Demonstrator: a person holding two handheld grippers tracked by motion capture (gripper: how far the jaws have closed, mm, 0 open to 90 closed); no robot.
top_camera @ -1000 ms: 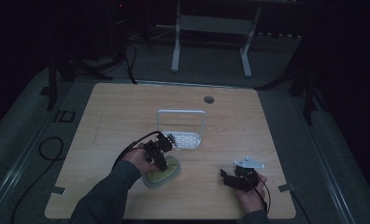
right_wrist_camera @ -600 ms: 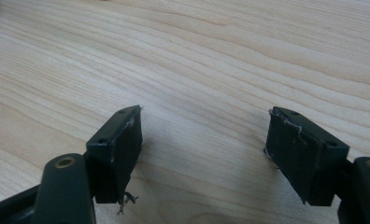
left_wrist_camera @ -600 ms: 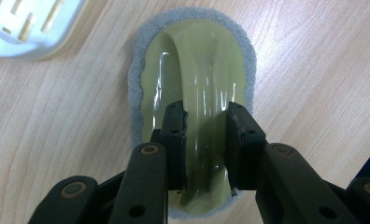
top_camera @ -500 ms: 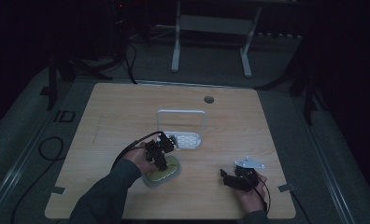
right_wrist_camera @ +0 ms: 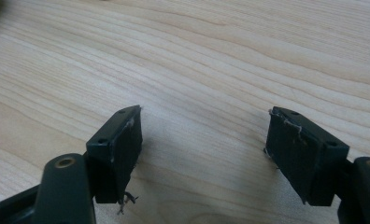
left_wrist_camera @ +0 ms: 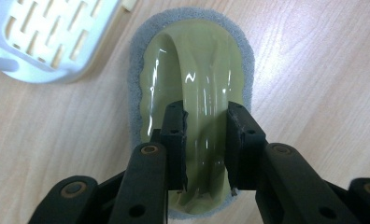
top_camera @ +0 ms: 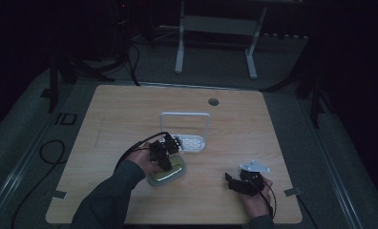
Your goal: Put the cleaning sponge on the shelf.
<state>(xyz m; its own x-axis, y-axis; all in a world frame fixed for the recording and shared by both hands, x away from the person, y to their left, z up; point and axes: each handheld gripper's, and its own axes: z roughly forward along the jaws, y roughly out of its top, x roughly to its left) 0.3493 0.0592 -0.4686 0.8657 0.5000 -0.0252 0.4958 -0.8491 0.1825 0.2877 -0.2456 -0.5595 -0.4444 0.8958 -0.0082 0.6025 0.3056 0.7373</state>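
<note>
1. At the table's (top_camera: 110, 114) front left, the left tongs (left_wrist_camera: 205, 135) are closed on the green handle of a scrubbing sponge (left_wrist_camera: 192, 70) lying flat.
2. Just beside the sponge stands a white basket (top_camera: 185, 129).
3. The right tongs (right_wrist_camera: 204, 154) are wide open, holding nothing.

High view: fixed cam above the person's side, looks fwd and down; takes in the whole wooden table (top_camera: 130, 114) plus dark floor and a stand beyond its far edge. Far off, objs small.

Left gripper view: cam rides the left gripper (left_wrist_camera: 205, 135), looks steeply down along its jaws, v. close on the green scrub sponge (left_wrist_camera: 192, 88); corner of white basket (left_wrist_camera: 47, 37) at top left. Shares w/ high view the sponge (top_camera: 167, 171) and basket (top_camera: 189, 142) area.

Right gripper view: cam on right gripper (right_wrist_camera: 204, 154), low, shallow angle, close to bare tabletop (right_wrist_camera: 211, 56). Shares w/ high view the table's near-right part by that gripper (top_camera: 232, 181).
</note>
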